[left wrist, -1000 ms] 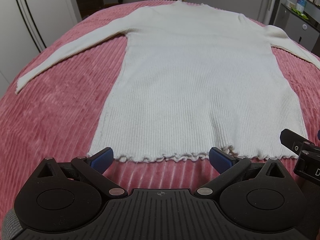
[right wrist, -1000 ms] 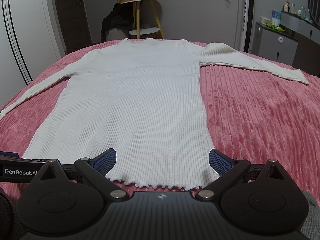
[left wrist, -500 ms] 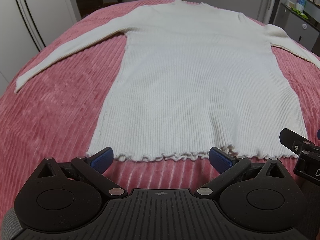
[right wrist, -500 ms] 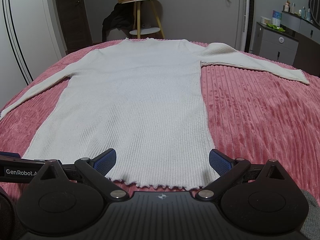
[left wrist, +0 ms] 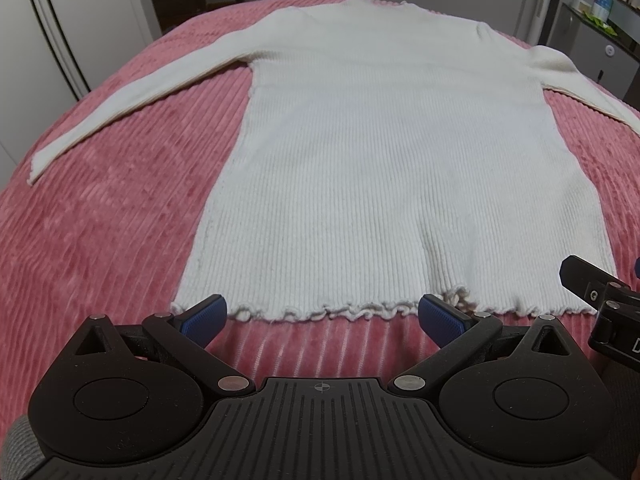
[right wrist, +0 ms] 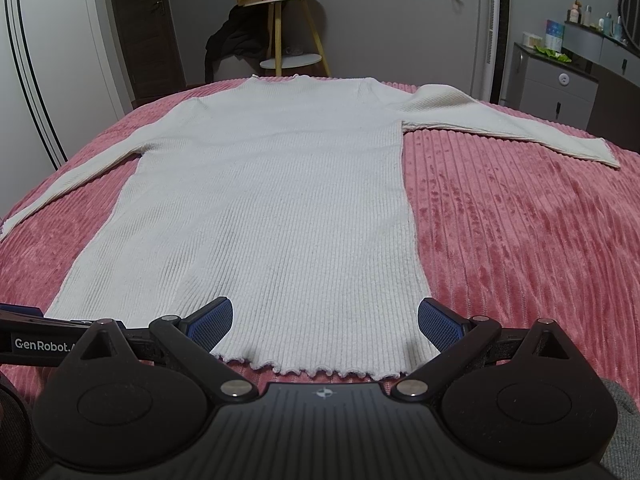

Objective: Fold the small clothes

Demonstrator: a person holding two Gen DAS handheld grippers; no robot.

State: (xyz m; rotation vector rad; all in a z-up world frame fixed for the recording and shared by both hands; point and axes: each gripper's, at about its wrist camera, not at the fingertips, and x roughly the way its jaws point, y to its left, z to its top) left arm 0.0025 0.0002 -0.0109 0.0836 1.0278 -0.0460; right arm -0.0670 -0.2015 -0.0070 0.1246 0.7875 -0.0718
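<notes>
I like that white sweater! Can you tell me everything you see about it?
The white sweater is a ribbed knit with long sleeves, a frilly wavy hem and a small frilled neck. It lies flat and unfolded on the pink ribbed bedspread, hem nearest, both sleeves spread out sideways. Only the bedspread seems to touch it; both open grippers sit at the hem, gripping nothing.

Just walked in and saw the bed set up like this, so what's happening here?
A person holds a gripper in each hand over a white ribbed sweater spread flat on a pink bedspread, sleeves out to both sides. The left gripper and right gripper are open at the ruffled hem, gripping nothing. No fold has been made.
</notes>
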